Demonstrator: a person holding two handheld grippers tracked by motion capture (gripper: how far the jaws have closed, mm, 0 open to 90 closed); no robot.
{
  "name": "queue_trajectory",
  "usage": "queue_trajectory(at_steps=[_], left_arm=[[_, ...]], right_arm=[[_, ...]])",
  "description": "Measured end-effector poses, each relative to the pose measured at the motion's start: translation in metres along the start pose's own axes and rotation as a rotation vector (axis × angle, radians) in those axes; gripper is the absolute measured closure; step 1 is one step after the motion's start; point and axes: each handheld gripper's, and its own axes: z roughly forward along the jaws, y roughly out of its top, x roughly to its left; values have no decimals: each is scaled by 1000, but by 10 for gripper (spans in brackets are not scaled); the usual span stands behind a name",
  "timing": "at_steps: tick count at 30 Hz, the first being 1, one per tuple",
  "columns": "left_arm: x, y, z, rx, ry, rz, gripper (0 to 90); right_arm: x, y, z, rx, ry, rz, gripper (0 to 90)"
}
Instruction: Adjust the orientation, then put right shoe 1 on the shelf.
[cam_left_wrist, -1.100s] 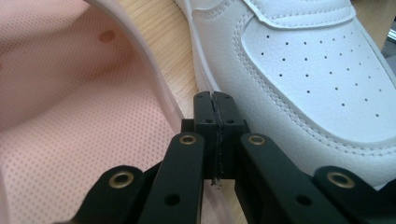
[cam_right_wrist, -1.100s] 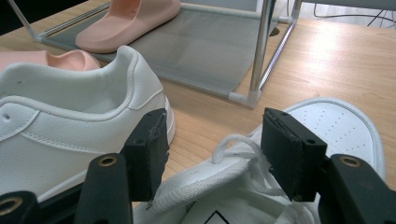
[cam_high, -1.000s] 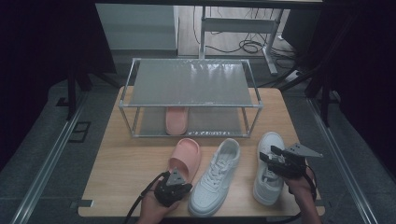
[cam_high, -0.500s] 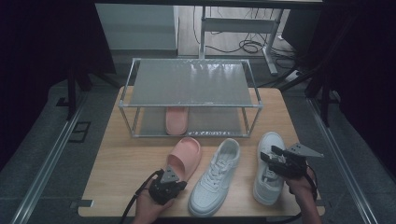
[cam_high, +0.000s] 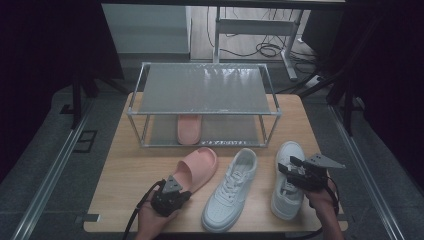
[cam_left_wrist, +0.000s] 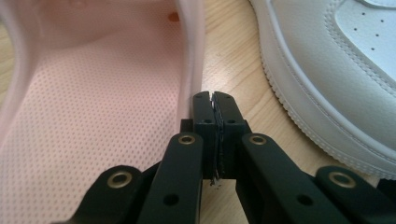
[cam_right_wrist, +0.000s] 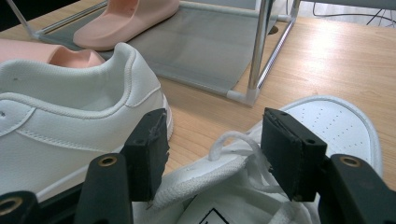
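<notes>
A pink slipper (cam_high: 197, 169) lies on the wooden table, toe toward the rack. At its heel, my left gripper (cam_high: 174, 186) is shut. In the left gripper view the closed gripper (cam_left_wrist: 215, 99) has nothing in it and sits just outside the right rim of the slipper (cam_left_wrist: 93, 116). Two white sneakers lie to the right: the middle one (cam_high: 231, 190) and the right one (cam_high: 289, 175). My right gripper (cam_high: 287, 168) hovers open over the right one. In the right gripper view the open gripper (cam_right_wrist: 210, 135) straddles the laces and collar of that sneaker (cam_right_wrist: 336, 126) without pressing on them.
A metal two-shelf shoe rack (cam_high: 205, 112) stands at the back of the table. A second pink slipper (cam_high: 190, 129) sits on its lower shelf. The rack's corner post (cam_right_wrist: 261, 46) rises just beyond the right sneaker. Bare table (cam_high: 125, 175) lies left of the slipper.
My left gripper has slid a little to the left along the slipper's heel and stayed shut. The right gripper and all the shoes have kept their places.
</notes>
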Motion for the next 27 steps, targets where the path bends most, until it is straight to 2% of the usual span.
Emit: queue_trajectory(at_steps=[7, 9, 13, 17, 27], left_arm=[[0, 1, -2, -10, -3, -1, 884], [-2, 2, -5, -33, -1, 4, 873], [-6, 5, -11, -80, 3, 13, 764], [-4, 5, -11, -89, 1, -4, 682], [-2, 13, -11, -106, -1, -24, 637]], right_arm=[[0, 0, 0, -1, -1, -1, 421], [0, 0, 0, -1, 0, 0, 421], [0, 0, 0, -3, 1, 0, 421], [1, 1, -1, -4, 2, 0, 421], [0, 2, -2, -10, 0, 3, 421]])
